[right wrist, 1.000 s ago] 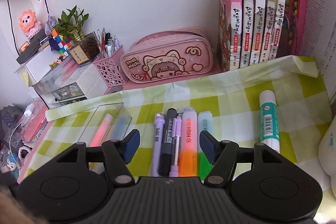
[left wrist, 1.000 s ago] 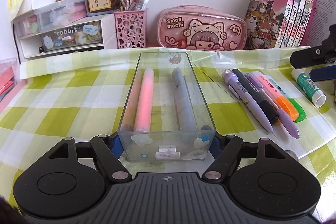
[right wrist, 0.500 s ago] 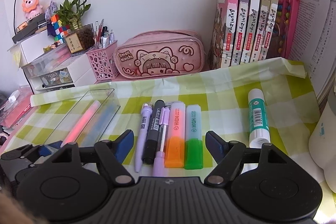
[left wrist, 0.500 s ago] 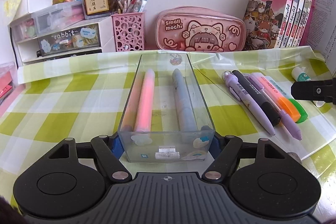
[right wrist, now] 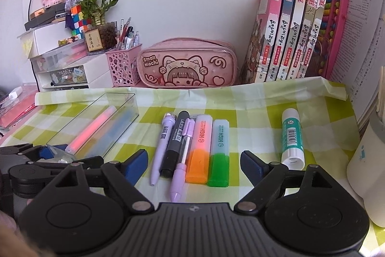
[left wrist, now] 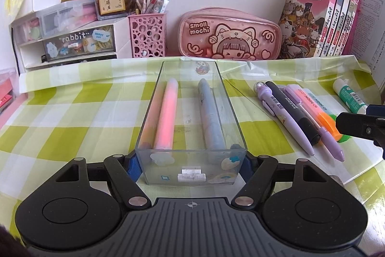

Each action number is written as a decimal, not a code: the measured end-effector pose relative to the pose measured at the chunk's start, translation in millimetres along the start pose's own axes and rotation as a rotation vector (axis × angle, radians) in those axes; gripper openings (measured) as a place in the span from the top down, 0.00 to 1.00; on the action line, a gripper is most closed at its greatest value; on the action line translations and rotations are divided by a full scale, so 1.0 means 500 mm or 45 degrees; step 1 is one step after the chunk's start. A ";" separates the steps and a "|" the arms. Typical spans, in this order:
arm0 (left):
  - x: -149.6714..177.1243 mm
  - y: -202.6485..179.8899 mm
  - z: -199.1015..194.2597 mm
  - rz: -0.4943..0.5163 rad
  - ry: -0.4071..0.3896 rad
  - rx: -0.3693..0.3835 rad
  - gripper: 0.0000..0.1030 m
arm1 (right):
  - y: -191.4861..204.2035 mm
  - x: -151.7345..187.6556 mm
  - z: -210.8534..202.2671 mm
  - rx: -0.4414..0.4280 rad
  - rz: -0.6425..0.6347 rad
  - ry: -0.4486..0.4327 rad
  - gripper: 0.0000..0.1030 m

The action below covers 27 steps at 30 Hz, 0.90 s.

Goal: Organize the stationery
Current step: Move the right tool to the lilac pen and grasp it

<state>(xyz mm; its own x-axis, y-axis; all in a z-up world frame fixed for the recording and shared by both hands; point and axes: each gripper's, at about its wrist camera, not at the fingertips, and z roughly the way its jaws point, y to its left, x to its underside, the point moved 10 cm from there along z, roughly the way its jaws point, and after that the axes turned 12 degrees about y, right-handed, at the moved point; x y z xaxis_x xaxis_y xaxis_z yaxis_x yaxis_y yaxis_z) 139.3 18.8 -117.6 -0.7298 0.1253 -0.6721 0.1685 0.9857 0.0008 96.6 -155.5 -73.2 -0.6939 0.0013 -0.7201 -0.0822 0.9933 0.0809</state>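
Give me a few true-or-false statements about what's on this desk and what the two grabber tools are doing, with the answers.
1. The clear box is clamped by the left gripper. True.
2. The clear box is empty. False: a pink pen and a grey-blue pen lie in it.
3. The right gripper holds the glue stick. False: its jaws are opening and grip nothing; the glue stick lies outside them, to their right.
4. The orange highlighter and the green highlighter lie side by side. True.
5. The pink pencil case lies in the clear box. False: it stands by the wall behind the checked cloth.
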 end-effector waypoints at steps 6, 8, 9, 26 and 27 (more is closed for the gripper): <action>0.000 -0.001 -0.001 -0.003 -0.002 0.005 0.29 | 0.022 0.012 0.005 -0.006 -0.063 -0.002 0.14; 0.001 0.000 -0.001 -0.004 -0.003 0.009 0.29 | 0.033 0.018 0.008 -0.015 -0.092 -0.001 0.13; 0.001 0.000 -0.002 -0.005 -0.003 0.012 0.29 | 0.039 0.022 0.009 -0.022 -0.108 -0.002 0.13; 0.001 -0.001 -0.004 -0.016 -0.009 0.035 0.28 | 0.057 0.049 0.031 -0.065 -0.188 -0.017 0.42; 0.001 -0.001 -0.004 -0.016 -0.009 0.034 0.28 | 0.055 0.049 0.032 -0.067 -0.182 -0.014 0.47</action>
<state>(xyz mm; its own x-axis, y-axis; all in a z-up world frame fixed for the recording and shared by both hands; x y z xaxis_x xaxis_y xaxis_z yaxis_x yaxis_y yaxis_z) 137.4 18.5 -116.6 -0.7275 0.1123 -0.6769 0.1772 0.9838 -0.0272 88.8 -126.1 -99.6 -0.6646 -0.1379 -0.7344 -0.2172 0.9760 0.0133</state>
